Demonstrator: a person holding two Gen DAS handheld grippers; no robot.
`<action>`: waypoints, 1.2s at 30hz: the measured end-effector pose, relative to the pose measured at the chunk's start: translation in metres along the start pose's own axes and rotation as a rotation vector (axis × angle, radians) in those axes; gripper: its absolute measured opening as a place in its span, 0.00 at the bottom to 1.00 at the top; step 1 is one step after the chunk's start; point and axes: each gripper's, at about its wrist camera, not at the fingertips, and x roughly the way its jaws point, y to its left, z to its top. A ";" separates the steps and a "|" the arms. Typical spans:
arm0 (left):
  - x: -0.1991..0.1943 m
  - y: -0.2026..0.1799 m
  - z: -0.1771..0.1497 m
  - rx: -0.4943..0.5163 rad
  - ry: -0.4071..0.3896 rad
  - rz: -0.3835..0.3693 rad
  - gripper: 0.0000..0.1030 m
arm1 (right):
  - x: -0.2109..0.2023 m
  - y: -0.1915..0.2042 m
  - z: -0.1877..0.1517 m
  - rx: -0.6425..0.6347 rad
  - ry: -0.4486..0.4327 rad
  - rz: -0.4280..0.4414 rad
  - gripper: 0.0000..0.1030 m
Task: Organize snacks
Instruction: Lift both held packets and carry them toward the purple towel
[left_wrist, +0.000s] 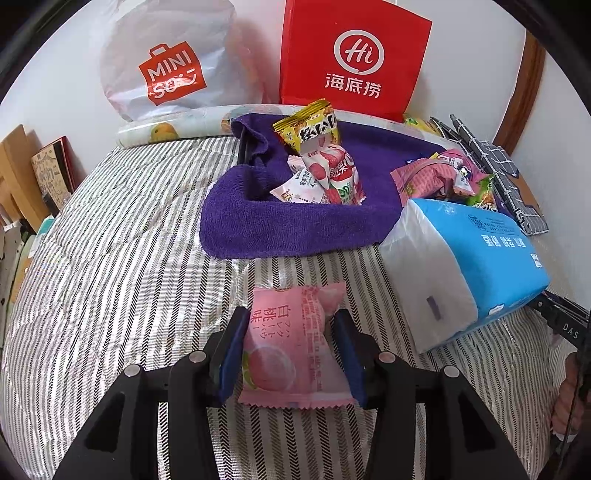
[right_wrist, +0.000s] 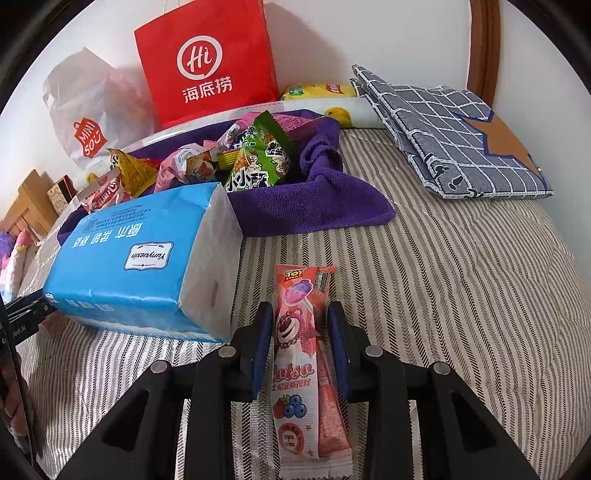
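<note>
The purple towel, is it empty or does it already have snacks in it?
Not empty. The purple towel is bunched up like a nest, with several snack packets piled in its hollow; more packets show in the right wrist view.

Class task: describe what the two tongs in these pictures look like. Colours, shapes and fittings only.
Both the left tongs and the right tongs look alike: angular black bodies with triangular cut-outs, round silver bolt heads on the linkages, and two flat dark-blue pads as fingers. No cables or sleeves can be made out.

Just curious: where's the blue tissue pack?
In the left wrist view the blue tissue pack lies at right on the striped bedcover, touching the purple towel.
</note>
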 end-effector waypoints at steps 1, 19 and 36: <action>0.000 0.001 0.000 -0.001 0.000 -0.001 0.43 | 0.000 0.000 0.000 0.002 0.000 0.002 0.30; -0.001 0.002 0.000 -0.025 -0.005 -0.022 0.42 | -0.002 -0.003 -0.001 0.023 -0.009 -0.003 0.22; -0.023 0.008 -0.007 -0.068 0.021 -0.173 0.41 | -0.052 0.006 -0.019 0.005 -0.061 0.002 0.21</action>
